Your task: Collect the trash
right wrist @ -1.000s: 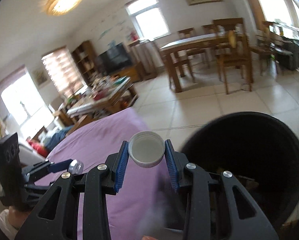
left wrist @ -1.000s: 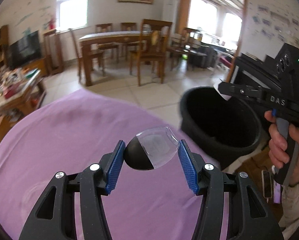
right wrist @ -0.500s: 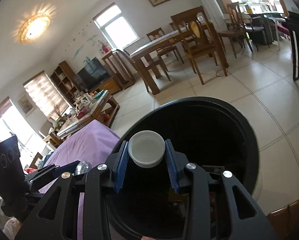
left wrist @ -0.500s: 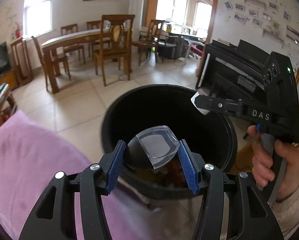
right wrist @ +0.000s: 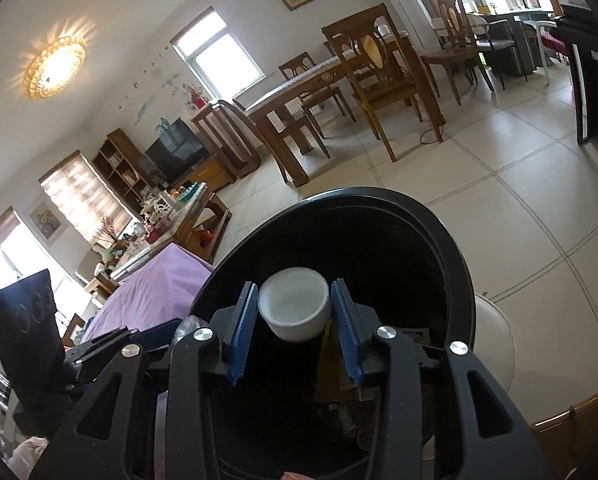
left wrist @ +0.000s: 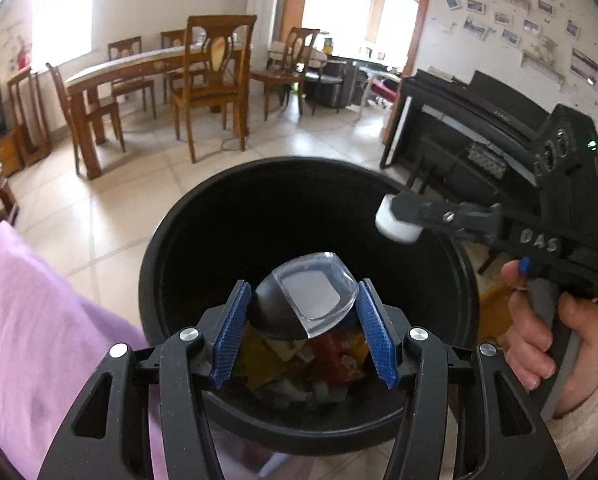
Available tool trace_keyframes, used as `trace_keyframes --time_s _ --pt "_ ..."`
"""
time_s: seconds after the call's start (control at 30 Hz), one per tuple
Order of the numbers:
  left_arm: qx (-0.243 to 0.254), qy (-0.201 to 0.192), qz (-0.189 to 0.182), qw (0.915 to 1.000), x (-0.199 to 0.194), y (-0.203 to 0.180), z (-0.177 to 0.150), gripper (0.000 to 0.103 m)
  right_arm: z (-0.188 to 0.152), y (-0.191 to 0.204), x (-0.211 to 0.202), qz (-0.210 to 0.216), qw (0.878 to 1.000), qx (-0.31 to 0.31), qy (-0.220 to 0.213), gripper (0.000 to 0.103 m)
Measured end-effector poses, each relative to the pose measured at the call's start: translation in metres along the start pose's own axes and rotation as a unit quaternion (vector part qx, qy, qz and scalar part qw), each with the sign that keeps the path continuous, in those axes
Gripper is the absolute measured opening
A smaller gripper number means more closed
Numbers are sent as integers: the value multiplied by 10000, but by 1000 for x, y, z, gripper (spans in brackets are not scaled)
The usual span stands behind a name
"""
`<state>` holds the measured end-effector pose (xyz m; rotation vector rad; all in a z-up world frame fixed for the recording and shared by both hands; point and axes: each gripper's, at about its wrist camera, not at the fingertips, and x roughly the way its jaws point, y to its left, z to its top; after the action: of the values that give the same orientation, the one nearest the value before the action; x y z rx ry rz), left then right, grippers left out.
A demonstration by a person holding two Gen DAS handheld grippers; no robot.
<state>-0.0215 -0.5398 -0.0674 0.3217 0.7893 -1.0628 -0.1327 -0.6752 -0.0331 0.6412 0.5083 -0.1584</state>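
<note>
Left claw [left wrist: 304,334] over the black bin [left wrist: 203,216], blue pads opening yet touching the clear-and-black plastic piece [left wrist: 305,306] between them. Right claw [right wrist: 294,322] above the same bin [right wrist: 451,248], jaws parting, gaps showing either side of the white cap [right wrist: 293,304], which sits loose between them over the trash [left wrist: 339,360] below.

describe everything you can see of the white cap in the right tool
The white cap is a small round plastic lid, matte, with a shallow hollow facing the right wrist camera and a plain side wall. It sits tilted between the blue pads of the right tool, whose jaws are opening; slim gaps show on both sides, so it looks freed rather than pinched. It hangs over the mouth of the black trash bin. From the left wrist view it shows at the tool's tip.
</note>
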Motion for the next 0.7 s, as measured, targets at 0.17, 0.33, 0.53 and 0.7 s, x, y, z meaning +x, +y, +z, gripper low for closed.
trace_keyframes --time_s 0.17,0.33,0.53,0.7 --pt "-124 -118 154 9997 -14 10 -1 84 1 5 -4 16 10000 -4 -26 67" --pt "-154 -326 234 9991 -42 19 -4 98 0 22 -5 -34 9999 -127 -17 71" --pt "-297 -568 370 9973 -92 38 -25 98 -2 57 3 -83 9994 -345 39 83" --pt "-566 -761 863 9917 -145 73 -57 98 -14 113 17 -10 9981 -610 98 94"
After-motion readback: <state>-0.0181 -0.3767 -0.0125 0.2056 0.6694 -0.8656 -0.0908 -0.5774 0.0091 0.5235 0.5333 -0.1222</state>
